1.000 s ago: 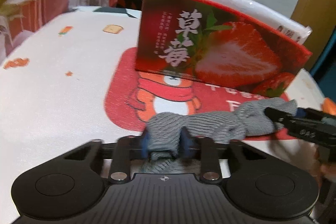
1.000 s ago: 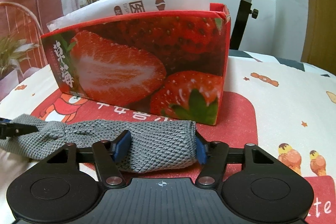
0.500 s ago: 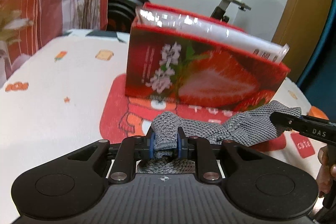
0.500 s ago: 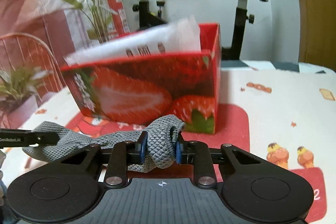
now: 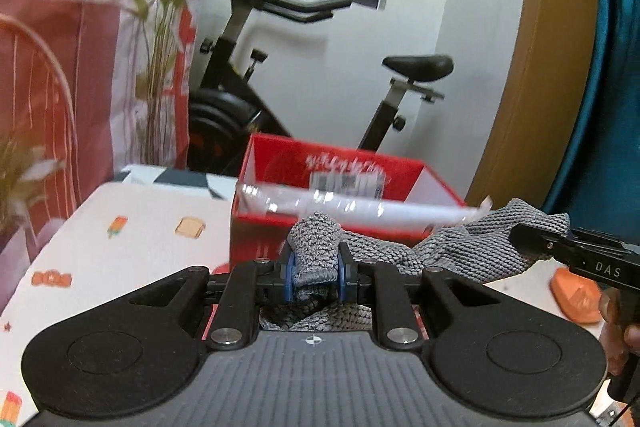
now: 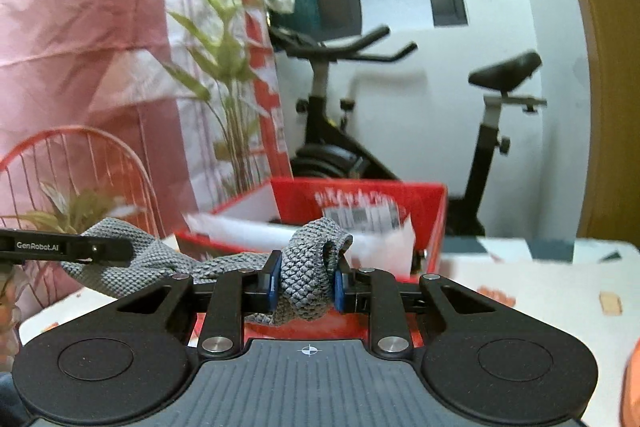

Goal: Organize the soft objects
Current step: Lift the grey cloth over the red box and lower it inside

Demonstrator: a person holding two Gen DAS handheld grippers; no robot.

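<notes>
Left gripper [image 5: 316, 269] and right gripper [image 6: 305, 285] each clamp one end of the grey knit cloth [image 5: 460, 247], which spans between them above the table [image 5: 120, 247]. Red box [image 6: 360, 207] at 12 o'clock, holding a white packet [image 5: 360, 211]; exercise bike [image 6: 400, 107] behind

I see a grey knitted cloth [image 5: 460, 251], a red cardboard box [image 5: 400, 171], and a white cartoon-printed desk cover [image 5: 120, 251].

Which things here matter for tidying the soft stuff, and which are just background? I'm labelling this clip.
In the job:
- grey knitted cloth, gripped at both ends
- left gripper
- right gripper
- red box, already holding a white plastic packet

Lying about:
- exercise bike
- plant
- patterned tablecloth
</notes>
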